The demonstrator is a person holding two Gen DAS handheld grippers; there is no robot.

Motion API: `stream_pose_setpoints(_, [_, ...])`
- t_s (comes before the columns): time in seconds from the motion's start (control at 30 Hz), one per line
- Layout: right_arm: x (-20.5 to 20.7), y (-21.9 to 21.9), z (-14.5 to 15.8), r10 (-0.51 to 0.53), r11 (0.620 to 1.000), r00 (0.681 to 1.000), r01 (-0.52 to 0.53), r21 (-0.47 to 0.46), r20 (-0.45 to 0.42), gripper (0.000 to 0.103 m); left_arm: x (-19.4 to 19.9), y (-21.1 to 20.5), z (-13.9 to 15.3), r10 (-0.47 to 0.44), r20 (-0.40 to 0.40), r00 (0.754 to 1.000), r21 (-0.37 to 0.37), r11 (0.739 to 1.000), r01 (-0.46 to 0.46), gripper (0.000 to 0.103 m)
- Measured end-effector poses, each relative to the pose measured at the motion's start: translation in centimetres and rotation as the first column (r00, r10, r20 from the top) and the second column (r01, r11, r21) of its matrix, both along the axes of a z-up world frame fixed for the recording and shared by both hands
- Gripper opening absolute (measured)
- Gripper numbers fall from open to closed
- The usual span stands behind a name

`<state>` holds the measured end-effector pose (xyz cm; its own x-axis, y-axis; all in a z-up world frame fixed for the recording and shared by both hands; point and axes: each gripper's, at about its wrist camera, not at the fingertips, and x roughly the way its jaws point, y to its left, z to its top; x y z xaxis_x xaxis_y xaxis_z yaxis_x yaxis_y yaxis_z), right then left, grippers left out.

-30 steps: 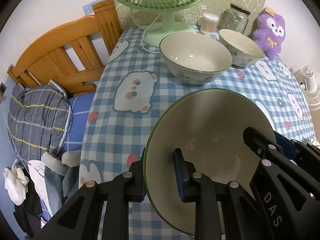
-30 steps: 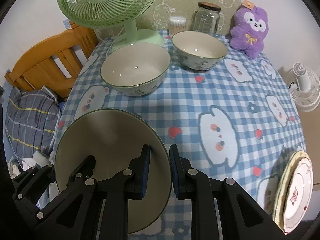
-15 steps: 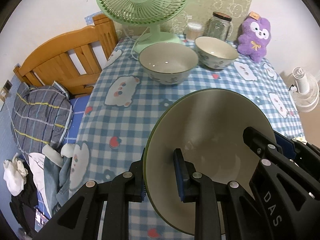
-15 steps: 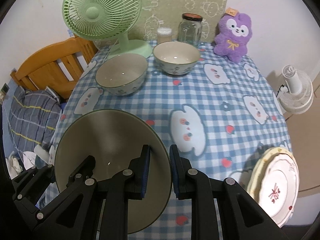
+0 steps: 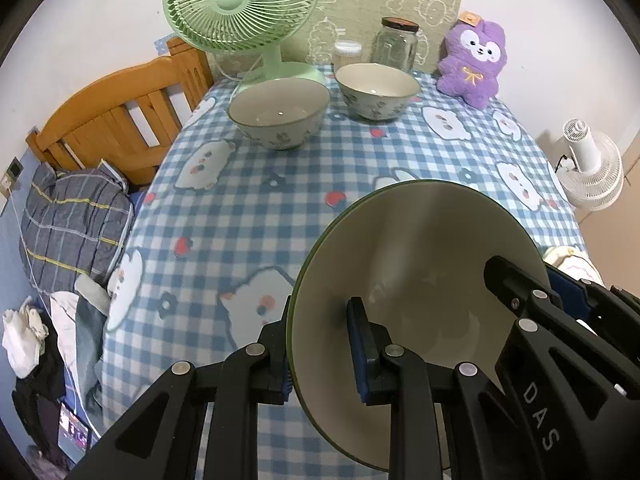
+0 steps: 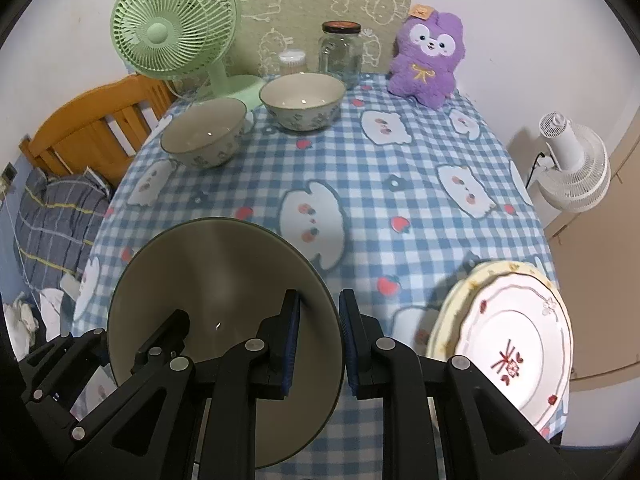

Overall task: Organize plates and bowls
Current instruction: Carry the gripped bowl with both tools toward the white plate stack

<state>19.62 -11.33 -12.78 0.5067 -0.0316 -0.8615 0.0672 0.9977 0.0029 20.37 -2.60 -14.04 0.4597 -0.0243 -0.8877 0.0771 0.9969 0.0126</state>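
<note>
A large cream bowl with a green rim [image 5: 420, 256] is held between both grippers above the near end of the table; it also shows in the right wrist view [image 6: 216, 280]. My left gripper [image 5: 320, 344] is shut on its left rim. My right gripper [image 6: 318, 336] is shut on its right rim and shows in the left wrist view [image 5: 560, 304]. Two floral bowls stand at the far end, one at the left [image 5: 280, 114] [image 6: 204, 136] and one at the right [image 5: 376, 90] [image 6: 304, 100]. A stack of plates [image 6: 516, 340] lies at the near right edge.
A green fan [image 5: 240, 8], a glass jar [image 5: 396, 44], a small lidded tub [image 5: 348, 52] and a purple plush toy [image 5: 474, 64] stand along the back of the checked tablecloth [image 5: 320, 168]. A wooden bed frame [image 5: 116, 120] is on the left, a white fan [image 6: 572, 164] on the right.
Both grippers have drawn back and up with the large bowl, away from the two floral bowls. More of the table and the plate stack has come into view.
</note>
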Motion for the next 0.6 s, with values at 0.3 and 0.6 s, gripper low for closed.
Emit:
stream_pose_setpoints(0.3, [-1.7, -1.9, -1.9, 0.005, 1.0, 0.999, -0.006, -0.012, -0.039, 0.023, -1.9, -1.8, -1.7, 0.005, -0.032, 0.999, -0.013, 1.0, -0.006, 0.021])
stream_pose_setpoints(0.6, [-1.9, -2.8, -4.0, 0.003, 1.0, 0.997, -0.005, -0.024, -0.079, 0.023, -2.2, -2.7, -3.7, 0.008, -0.048, 0.999, -0.025, 1.0, -0.009, 0.021])
